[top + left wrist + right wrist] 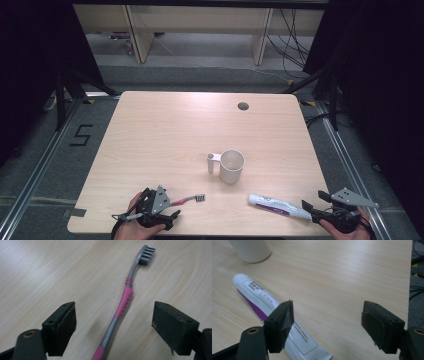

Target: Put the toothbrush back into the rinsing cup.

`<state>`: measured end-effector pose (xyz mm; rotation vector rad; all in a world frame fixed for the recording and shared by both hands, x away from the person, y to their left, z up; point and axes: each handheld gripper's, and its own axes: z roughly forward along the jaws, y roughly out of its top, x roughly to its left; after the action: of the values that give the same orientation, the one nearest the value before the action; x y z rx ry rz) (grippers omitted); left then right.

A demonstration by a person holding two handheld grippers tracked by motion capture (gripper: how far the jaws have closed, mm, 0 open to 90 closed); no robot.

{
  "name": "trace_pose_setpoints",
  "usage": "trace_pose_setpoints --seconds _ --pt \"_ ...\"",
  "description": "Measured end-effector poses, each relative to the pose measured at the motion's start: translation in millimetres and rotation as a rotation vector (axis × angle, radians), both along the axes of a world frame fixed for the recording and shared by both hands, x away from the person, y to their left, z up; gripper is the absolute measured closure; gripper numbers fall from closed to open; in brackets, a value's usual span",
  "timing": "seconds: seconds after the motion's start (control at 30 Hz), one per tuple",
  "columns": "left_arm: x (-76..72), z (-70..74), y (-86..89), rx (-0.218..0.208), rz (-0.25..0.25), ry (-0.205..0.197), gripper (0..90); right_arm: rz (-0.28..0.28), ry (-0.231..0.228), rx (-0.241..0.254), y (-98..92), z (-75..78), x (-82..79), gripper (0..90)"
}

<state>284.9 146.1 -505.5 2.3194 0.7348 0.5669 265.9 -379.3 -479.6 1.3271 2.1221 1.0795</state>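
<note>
While a person's two hands rest at the near edge of the pale wooden table [165,125], the left gripper [113,325] lies over a pink-and-grey plastic toothbrush [126,298], jaws spread wide with the handle lying between them, untouched by either pad. The brush lies flat, its dark bristles pointing away from the gripper. At the table's near right, the right gripper [327,322] also stands open beside a white-and-purple toothpaste tube [274,315]; one jaw appears to overhang the tube, though contact is hard to judge. A white handled plastic cup [231,166] stands upright between them, farther in.
</note>
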Motion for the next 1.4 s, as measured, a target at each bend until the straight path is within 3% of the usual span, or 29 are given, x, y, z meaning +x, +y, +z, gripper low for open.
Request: trace_pose_setpoints --seconds 0.57,0.9,1.03,1.2,1.27,1.3,1.33,1.4 --pt "0.6 0.5 0.1 -0.004 -0.002 0.019 18.6 -0.008 -0.001 0.004 -1.0 0.2 -0.4 27.4" --pt "5.0 7.7 -1.7 0.037 -0.026 0.043 30.3 -0.01 0.0 0.009 -2.0 -0.1 0.2 27.9" --pt "6.7 14.0 -4.5 0.043 -0.036 0.083 34.2 -0.017 -0.001 0.007 -3.1 0.2 0.8 27.9" --pt "15.9 22.5 -3.6 0.106 -0.076 0.159 39.7 -0.017 -0.004 0.009 -3.8 0.0 1.3 27.9" --pt "18.6 23.0 -3.6 0.102 -0.074 0.156 43.7 -0.013 0.027 0.042 -2.4 -0.6 0.6 27.9" --pt "20.8 24.2 -3.5 0.105 -0.079 0.171 45.7 -0.014 0.025 0.042 -2.4 -0.6 0.7 27.9" --pt "23.4 25.6 -4.6 0.103 -0.088 0.178 48.3 -0.017 0.002 0.01 -3.4 -0.5 1.5 27.9" --pt "24.9 27.2 -5.6 0.111 -0.095 0.184 49.5 -0.016 0.009 0.013 -3.1 -0.5 1.2 27.9"
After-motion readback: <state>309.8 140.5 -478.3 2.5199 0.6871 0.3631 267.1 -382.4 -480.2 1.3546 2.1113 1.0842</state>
